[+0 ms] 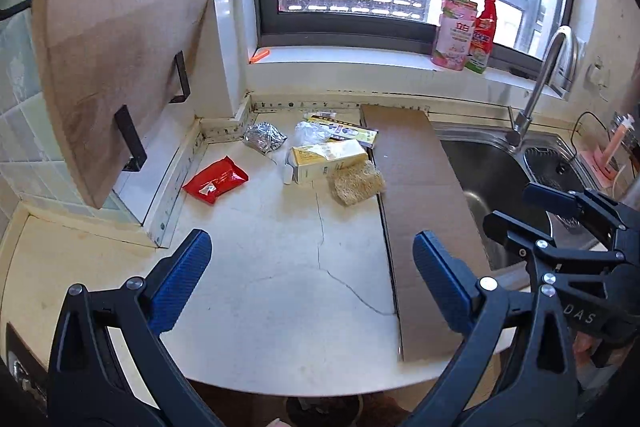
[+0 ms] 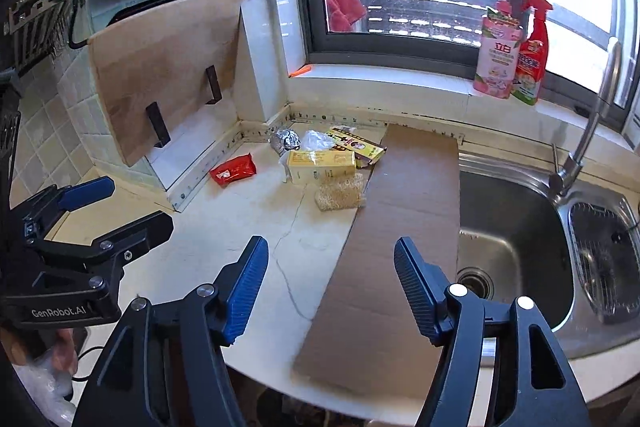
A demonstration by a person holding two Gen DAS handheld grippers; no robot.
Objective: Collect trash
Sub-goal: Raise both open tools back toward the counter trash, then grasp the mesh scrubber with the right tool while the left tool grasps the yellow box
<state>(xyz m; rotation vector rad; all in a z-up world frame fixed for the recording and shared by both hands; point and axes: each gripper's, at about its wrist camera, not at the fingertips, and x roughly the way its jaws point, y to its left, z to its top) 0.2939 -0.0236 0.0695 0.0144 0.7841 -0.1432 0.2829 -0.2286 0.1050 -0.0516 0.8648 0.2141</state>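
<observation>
A pile of trash lies at the back of the white counter (image 1: pixel 280 287): a red packet (image 1: pixel 216 180) (image 2: pixel 234 169), crumpled foil (image 1: pixel 264 137), clear plastic (image 1: pixel 310 131), a yellow carton (image 1: pixel 328 159) (image 2: pixel 320 165), a flat printed box (image 1: pixel 352 131) and a straw-coloured scrub pad (image 1: pixel 356 183) (image 2: pixel 340 193). A cardboard sheet (image 1: pixel 420 207) (image 2: pixel 392 247) lies beside them, reaching over the sink's edge. My left gripper (image 1: pixel 312 247) hovers open over bare counter, well short of the pile. My right gripper (image 2: pixel 331 247) is open above the cardboard's near half, holding nothing.
A steel sink (image 2: pixel 512 227) with a faucet (image 2: pixel 588 131) and a strainer basket (image 2: pixel 608 259) is on the right. A wooden cutting board (image 1: pixel 116 75) leans on the left wall. Two spray bottles (image 1: pixel 468 27) stand on the windowsill. The counter's front edge is just below both grippers.
</observation>
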